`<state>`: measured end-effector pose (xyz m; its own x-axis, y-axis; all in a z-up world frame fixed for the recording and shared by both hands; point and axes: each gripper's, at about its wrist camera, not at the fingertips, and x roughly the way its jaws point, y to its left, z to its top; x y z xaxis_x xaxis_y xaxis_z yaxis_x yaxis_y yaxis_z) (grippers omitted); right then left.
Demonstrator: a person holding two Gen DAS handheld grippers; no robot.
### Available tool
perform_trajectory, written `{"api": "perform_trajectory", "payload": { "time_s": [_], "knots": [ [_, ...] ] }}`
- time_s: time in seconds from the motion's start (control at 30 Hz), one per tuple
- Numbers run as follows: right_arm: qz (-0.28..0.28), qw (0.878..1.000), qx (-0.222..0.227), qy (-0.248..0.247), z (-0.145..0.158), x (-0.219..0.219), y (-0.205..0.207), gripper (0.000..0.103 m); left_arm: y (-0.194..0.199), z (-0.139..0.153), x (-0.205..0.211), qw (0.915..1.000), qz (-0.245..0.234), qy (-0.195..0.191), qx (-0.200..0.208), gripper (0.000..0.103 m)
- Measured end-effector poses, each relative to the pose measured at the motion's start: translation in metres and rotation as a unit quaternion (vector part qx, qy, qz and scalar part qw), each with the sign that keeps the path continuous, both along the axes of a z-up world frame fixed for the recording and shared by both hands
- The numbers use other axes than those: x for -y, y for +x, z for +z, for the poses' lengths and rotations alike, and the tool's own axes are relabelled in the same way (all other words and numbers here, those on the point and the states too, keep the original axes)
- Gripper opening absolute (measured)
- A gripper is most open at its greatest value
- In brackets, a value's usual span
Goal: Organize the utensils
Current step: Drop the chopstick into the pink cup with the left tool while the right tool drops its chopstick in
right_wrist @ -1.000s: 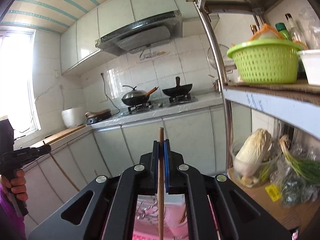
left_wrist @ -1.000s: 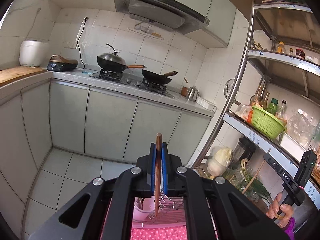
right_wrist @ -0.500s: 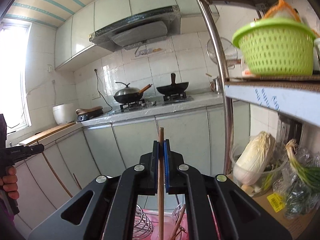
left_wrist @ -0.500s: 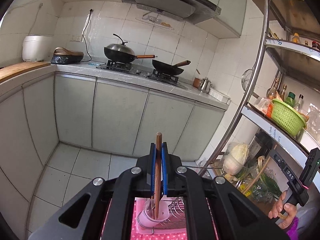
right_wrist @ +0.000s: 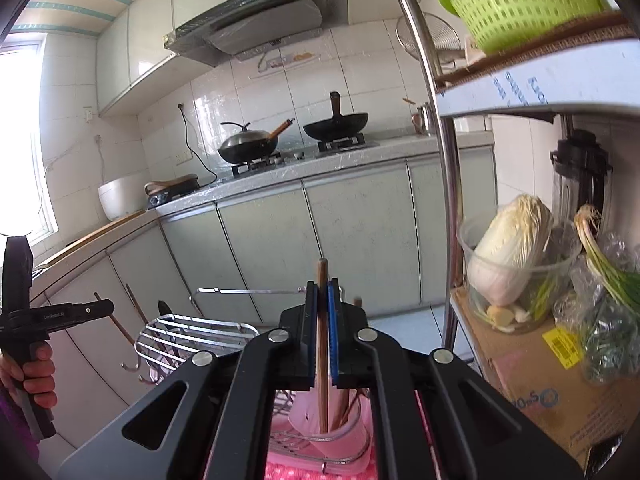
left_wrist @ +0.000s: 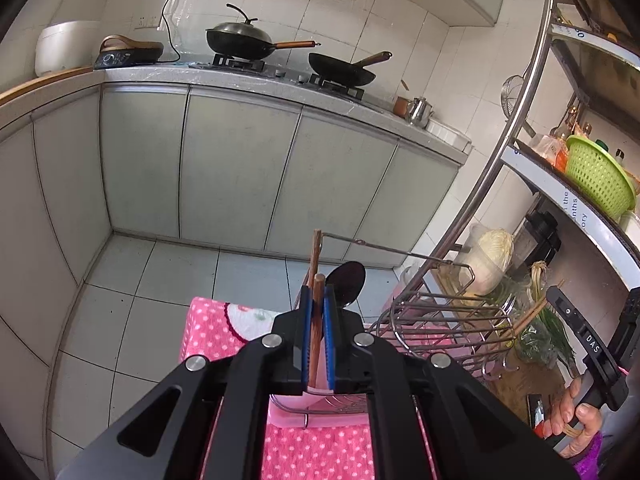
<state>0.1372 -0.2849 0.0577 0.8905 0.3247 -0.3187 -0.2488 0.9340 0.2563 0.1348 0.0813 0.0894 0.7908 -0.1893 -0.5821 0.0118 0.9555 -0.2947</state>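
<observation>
My left gripper [left_wrist: 316, 292] is shut on a brown wooden chopstick [left_wrist: 316, 332] held upright over a pink utensil cup [left_wrist: 318, 394] in a wire dish rack [left_wrist: 444, 328]. A dark spoon [left_wrist: 348, 282] and another chopstick [left_wrist: 314, 256] stand in the cup. My right gripper [right_wrist: 322, 286] is shut on a wooden chopstick [right_wrist: 322, 344] whose lower end reaches into the pink cup [right_wrist: 332, 420], beside other sticks. The rack [right_wrist: 192, 336] stands on a pink dotted cloth [left_wrist: 320, 452].
A steel shelf post [right_wrist: 440, 160] stands close on the right, with cabbage in a clear tub [right_wrist: 512, 256] and a green basket [right_wrist: 520, 0]. Grey cabinets [left_wrist: 240, 168] and a stove with two woks [left_wrist: 240, 40] lie ahead. Tiled floor lies to the left.
Both grippers have come down with their chopsticks toward the rack. The pink cup, spoon and rack now show in both views. The right chopstick's lower end is now in the cup.
</observation>
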Motion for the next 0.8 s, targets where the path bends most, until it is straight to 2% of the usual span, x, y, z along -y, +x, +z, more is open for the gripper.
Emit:
{"api": "perform_trajectory", "payload": {
  "time_s": [0.13,0.37,0.47,0.6,0.63,0.73,0.8],
  "knots": [
    [-0.002,1.000,-0.015,-0.001,-0.011,0.002,0.000,0.005,0.001,-0.007,0.003,1.0000,0.003,0.009,-0.002,0.005],
    [0.005,1.000,-0.025,-0.008,-0.012,-0.003,0.003,0.006,0.006,-0.008,-0.009,0.9996,0.017,-0.018,-0.012,0.006],
    [0.005,0.999,-0.045,-0.006,-0.011,-0.002,0.008,0.007,0.007,-0.007,-0.013,0.9992,0.020,-0.030,-0.014,0.009],
    [0.018,0.998,-0.057,0.001,-0.010,-0.002,0.008,0.017,0.004,-0.002,-0.015,0.9993,0.023,-0.030,-0.006,0.026],
    [0.020,0.998,-0.055,-0.002,-0.008,-0.004,0.007,0.020,0.002,0.000,-0.015,0.9994,0.022,-0.027,-0.003,0.028],
    [0.024,0.999,-0.047,-0.008,-0.002,-0.008,0.001,0.038,-0.002,0.008,-0.014,0.9995,0.022,-0.020,0.008,0.031],
    [0.021,0.999,-0.038,-0.011,0.003,-0.008,-0.003,0.044,-0.005,0.013,-0.014,0.9995,0.022,-0.019,0.013,0.033]
  ]
}}
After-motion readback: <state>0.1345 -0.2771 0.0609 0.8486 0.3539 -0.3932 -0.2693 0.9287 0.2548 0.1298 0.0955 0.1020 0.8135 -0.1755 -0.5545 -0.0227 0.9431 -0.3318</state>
